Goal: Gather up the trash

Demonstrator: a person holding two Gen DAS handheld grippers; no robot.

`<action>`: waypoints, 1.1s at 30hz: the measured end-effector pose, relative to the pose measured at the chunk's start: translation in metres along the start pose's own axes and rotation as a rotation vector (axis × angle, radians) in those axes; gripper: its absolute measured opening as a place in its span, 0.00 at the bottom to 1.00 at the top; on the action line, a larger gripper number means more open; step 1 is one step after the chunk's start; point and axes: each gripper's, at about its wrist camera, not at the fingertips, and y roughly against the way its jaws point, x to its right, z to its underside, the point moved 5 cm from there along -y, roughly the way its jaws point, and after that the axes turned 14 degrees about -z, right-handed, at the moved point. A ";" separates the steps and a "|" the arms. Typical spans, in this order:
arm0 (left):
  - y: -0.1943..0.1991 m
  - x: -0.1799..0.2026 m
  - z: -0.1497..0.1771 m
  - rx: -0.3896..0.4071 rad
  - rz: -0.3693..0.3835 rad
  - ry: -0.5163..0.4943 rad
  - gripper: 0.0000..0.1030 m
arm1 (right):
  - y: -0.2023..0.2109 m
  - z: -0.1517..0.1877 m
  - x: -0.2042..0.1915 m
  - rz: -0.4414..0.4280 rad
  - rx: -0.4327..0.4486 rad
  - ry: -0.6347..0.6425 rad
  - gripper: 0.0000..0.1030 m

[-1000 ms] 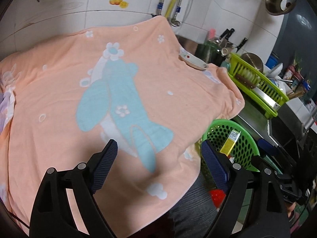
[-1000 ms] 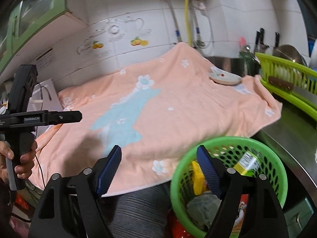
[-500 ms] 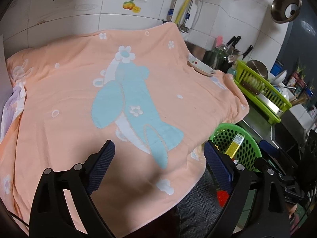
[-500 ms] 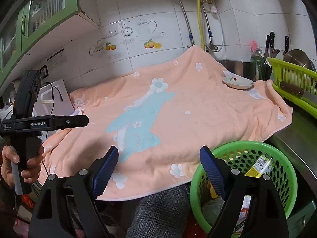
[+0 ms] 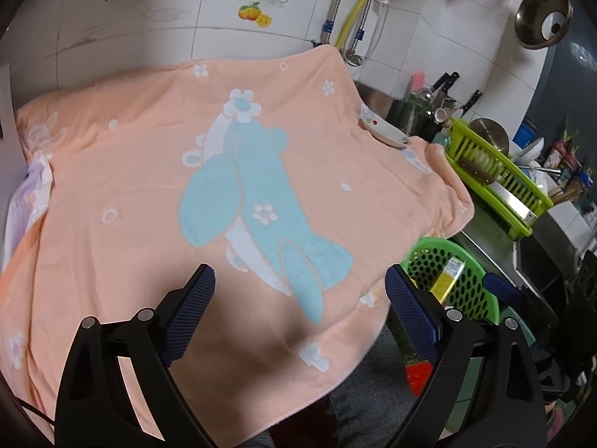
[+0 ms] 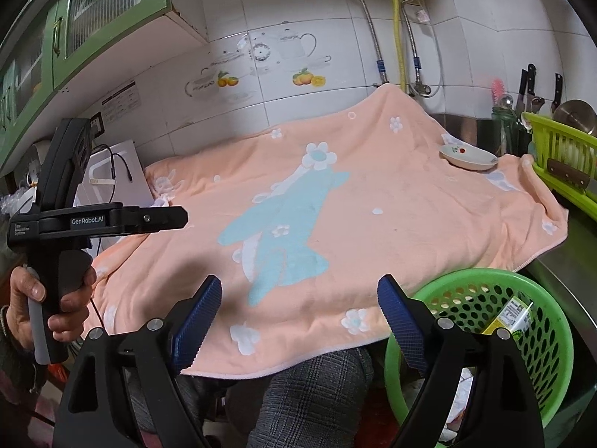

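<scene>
Both claws have pulled back and risen since a second ago, so more of the tiled wall and the peach towel covering the counter now shows. At far left in the right wrist view, the person's left hand grips the handle of the left claw, whose blue-padded jaws stand wide apart over the towel, holding nothing. Right claw is likewise spread open and empty above the towel's near edge. A small white dish rests on the towel's far right corner. Lower right, the green perforated trash basket sits just beside the hanging towel edge, with a yellow-green wrapper inside.
</scene>
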 end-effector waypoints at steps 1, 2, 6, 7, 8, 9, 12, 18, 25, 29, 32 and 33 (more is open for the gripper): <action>-0.001 -0.002 -0.002 0.001 -0.003 0.005 0.89 | -0.003 -0.001 -0.001 -0.003 -0.002 0.003 0.81; -0.003 -0.004 -0.003 -0.003 -0.001 0.012 0.89 | -0.004 -0.002 -0.002 -0.004 -0.005 0.007 0.81; -0.009 -0.015 -0.012 0.000 -0.011 0.032 0.89 | -0.016 -0.009 -0.004 0.002 -0.019 0.025 0.82; -0.011 -0.017 -0.015 0.003 -0.018 0.033 0.89 | -0.018 -0.011 -0.004 0.004 -0.020 0.029 0.84; -0.013 -0.021 -0.017 0.007 -0.030 0.034 0.89 | -0.023 -0.014 -0.004 0.004 -0.021 0.031 0.84; -0.015 -0.023 -0.020 0.009 -0.036 0.035 0.89 | -0.026 -0.015 -0.004 0.004 -0.023 0.033 0.84; -0.019 -0.031 -0.025 0.014 -0.057 0.044 0.89 | -0.037 -0.020 -0.001 0.011 -0.032 0.032 0.84; -0.028 -0.044 -0.031 0.023 -0.085 0.059 0.90 | -0.057 -0.028 0.004 0.048 -0.051 0.042 0.84; -0.027 -0.053 -0.034 0.054 -0.104 0.074 0.93 | -0.073 -0.031 0.009 0.069 -0.065 0.014 0.85; -0.022 -0.056 -0.034 0.083 -0.134 0.067 0.95 | -0.076 -0.034 0.011 0.081 -0.067 0.008 0.85; -0.018 -0.052 -0.033 0.092 -0.137 0.056 0.95 | -0.074 -0.035 0.013 0.108 -0.061 0.014 0.87; -0.017 -0.050 -0.032 0.101 -0.144 0.048 0.95 | -0.073 -0.035 0.014 0.113 -0.060 0.011 0.87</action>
